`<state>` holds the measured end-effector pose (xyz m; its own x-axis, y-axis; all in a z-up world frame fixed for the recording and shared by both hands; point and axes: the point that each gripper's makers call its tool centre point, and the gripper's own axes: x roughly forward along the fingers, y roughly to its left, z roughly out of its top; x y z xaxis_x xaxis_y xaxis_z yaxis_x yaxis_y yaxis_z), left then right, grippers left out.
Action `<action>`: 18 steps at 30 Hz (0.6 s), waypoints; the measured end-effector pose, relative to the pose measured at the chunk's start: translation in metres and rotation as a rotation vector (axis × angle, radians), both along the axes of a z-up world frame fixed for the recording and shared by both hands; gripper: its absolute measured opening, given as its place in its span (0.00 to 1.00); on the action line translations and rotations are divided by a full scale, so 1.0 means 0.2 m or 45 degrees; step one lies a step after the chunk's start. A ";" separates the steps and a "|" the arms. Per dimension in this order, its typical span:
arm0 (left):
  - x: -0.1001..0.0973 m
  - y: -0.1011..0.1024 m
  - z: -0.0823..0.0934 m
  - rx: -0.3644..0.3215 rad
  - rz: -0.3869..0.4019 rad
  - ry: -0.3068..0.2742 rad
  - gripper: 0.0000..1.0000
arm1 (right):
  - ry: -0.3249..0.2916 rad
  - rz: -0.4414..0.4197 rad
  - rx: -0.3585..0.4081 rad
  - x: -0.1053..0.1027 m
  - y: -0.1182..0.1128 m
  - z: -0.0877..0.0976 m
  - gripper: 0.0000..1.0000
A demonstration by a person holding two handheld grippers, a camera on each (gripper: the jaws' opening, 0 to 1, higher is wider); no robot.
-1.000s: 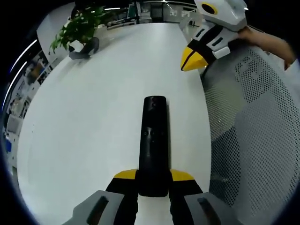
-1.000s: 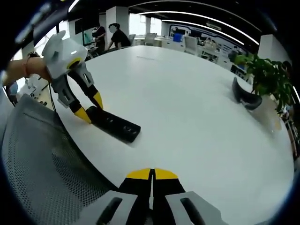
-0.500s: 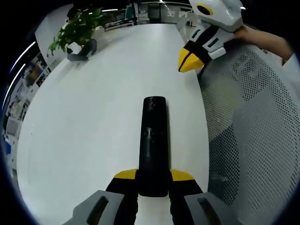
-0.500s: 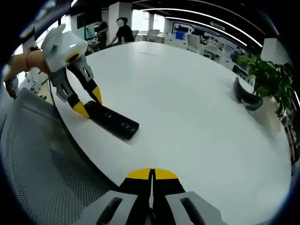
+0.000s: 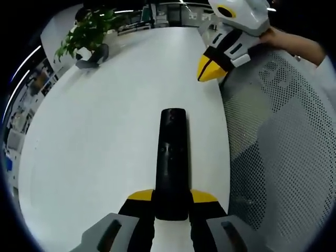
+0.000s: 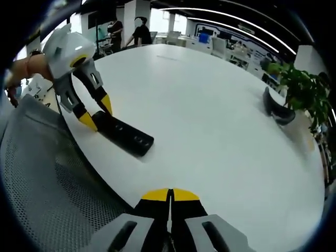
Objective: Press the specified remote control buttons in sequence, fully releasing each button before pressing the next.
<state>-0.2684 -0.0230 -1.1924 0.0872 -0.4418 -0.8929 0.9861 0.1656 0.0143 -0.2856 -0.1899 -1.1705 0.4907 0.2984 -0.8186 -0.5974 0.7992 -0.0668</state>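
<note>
White round table (image 6: pixel 220 121) in an open office – left gripper (image 5: pixel 171 202) clamps the black remote (image 5: pixel 171 157); right gripper (image 6: pixel 170 197) jaws closed, empty

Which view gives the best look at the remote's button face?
The left gripper view: the remote runs straight up the middle, held at its near end by the left gripper, its top face turned to the camera. The right gripper view shows the remote smaller and at a slant on the white table.

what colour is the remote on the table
Black, clearest in the left gripper view: remote.
</note>
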 end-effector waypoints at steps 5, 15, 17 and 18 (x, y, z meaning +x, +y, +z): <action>0.00 0.00 0.00 -0.034 0.038 0.000 0.23 | -0.010 0.004 -0.004 0.00 0.00 0.00 0.00; -0.01 0.01 0.01 -0.224 0.124 -0.031 0.24 | -0.042 -0.003 -0.012 0.02 -0.02 0.02 0.00; -0.02 0.01 0.01 -0.292 0.142 -0.038 0.24 | -0.047 -0.002 -0.015 0.02 -0.02 0.02 0.00; -0.03 0.01 0.00 -0.306 0.131 -0.045 0.24 | -0.048 0.000 -0.019 0.02 -0.02 0.02 0.00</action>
